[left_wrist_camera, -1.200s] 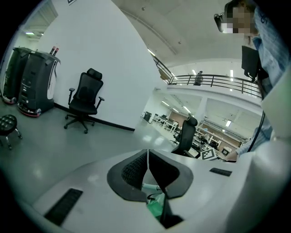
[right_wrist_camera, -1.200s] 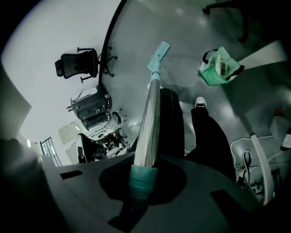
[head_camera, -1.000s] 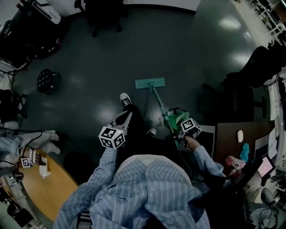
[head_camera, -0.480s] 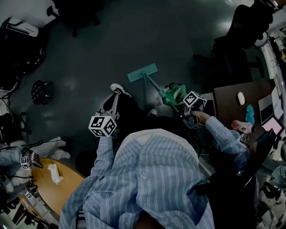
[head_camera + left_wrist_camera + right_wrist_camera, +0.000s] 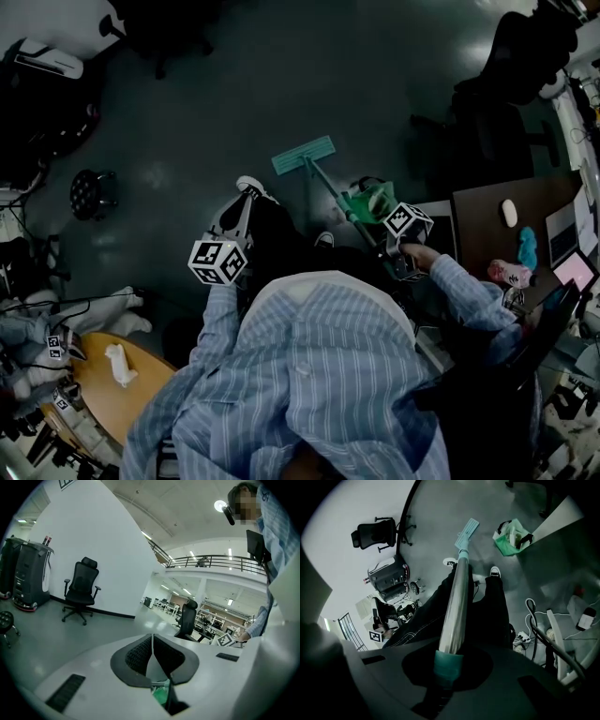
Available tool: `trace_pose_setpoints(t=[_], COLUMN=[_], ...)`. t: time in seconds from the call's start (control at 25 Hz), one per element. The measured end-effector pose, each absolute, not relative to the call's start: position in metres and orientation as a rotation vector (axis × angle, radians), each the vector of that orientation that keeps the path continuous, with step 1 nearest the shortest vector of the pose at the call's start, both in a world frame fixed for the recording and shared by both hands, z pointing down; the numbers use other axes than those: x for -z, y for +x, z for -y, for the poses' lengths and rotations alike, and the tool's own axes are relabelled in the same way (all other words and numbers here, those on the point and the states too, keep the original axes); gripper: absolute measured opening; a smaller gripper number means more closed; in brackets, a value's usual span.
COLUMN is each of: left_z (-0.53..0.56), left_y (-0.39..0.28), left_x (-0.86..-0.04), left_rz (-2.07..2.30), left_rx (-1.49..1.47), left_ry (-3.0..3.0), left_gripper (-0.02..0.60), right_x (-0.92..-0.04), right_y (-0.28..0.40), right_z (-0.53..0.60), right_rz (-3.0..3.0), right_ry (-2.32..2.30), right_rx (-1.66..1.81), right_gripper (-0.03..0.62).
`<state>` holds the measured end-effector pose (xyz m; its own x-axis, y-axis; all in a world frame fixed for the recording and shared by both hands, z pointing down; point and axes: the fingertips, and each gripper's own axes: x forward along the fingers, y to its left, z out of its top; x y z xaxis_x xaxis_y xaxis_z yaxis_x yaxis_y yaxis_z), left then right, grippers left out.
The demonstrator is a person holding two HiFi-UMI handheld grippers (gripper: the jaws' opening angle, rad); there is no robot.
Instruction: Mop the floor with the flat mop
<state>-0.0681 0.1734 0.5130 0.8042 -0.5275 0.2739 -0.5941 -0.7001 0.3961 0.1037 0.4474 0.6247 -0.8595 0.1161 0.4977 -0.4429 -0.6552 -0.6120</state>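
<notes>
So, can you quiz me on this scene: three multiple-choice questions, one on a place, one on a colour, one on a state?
1. Where does the mop head lie? A on the round table; B on the floor ahead of the shoe; C against a chair.
2. What colour is the mop head? A red; B teal; C yellow.
3. How do the left gripper's jaws stand? A together, empty; B wide apart; C clamped on a cup.
Answers: 1 B, it lies flat on the dark floor; 2 B, teal in both views; 3 A, they meet with nothing between; the right gripper clamps the handle.
</notes>
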Motion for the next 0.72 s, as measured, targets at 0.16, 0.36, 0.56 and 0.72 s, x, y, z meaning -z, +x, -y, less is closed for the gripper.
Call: trace_pose_setpoints(t=[0.16,0.36,0.56,0.72], left_z=[-0.168,-0.168,-0.165,-0.166], left_y=[-0.084,-0.091,-0.095,-0.098], left_x=[-0.515,-0.521,-0.520,-0.519], left_rz=[0.841,0.853,0.882,0.883], left_rx=[-0.206,-0.215,-0.201,-0.216], left_ry=[2.503,2.488,2.474,2.476], left_gripper=[0.009,0.009,0.009,0.009], right_x=[-0.622,-0.621,-0.621,-0.618], right_y=[0.088,0.083,0.085,0.088], right_z=[-0.443,-0.441,-0.442,-0.444], right_rz=[1.088,1.096,1.098,1.089], right_ry=[0.599,0.588,0.598,0.633], right_rx=[-2.532,-2.531,-2.534,-2.549], right_gripper=[0.025,0.025,0.025,0.025])
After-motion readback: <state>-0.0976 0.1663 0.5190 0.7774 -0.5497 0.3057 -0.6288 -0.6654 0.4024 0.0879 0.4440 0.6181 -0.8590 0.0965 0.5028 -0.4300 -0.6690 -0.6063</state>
